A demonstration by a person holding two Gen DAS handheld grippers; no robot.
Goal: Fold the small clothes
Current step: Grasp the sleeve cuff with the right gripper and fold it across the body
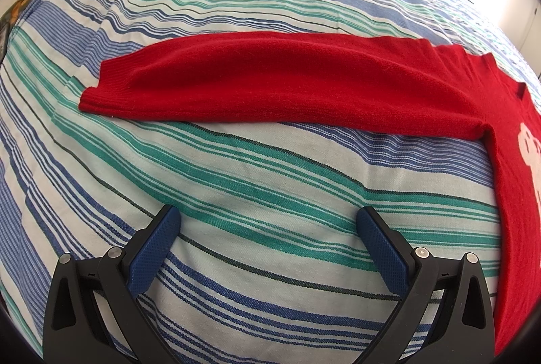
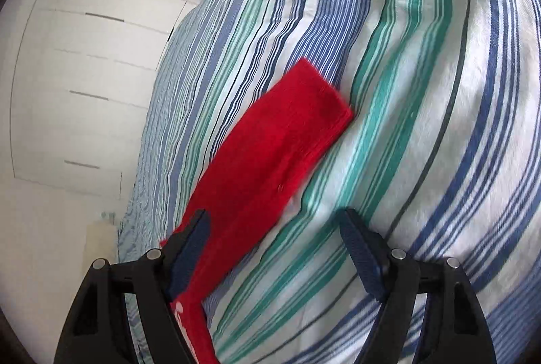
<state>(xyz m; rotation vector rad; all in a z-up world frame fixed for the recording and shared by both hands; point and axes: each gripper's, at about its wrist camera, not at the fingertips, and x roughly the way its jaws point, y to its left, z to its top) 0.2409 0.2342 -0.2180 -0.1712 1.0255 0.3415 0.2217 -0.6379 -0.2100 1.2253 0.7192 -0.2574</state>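
A red sweater [image 1: 270, 76] lies flat on a striped bedspread [image 1: 236, 181], its sleeve stretched ahead of the left gripper [image 1: 268, 222]; both it and the right gripper [image 2: 274, 228] gape wide, holding nothing

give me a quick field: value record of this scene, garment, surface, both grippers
garment: red sweater, laid flat, white motif on front
sleeve seen by left camera: sleeve stretched out flat, cuff at far end
surface: striped bedcover, blue, green and white
left gripper: open, empty, above bare bedcover short of the sleeve
right gripper: open, empty, over the other sleeve
fold progress: none visible
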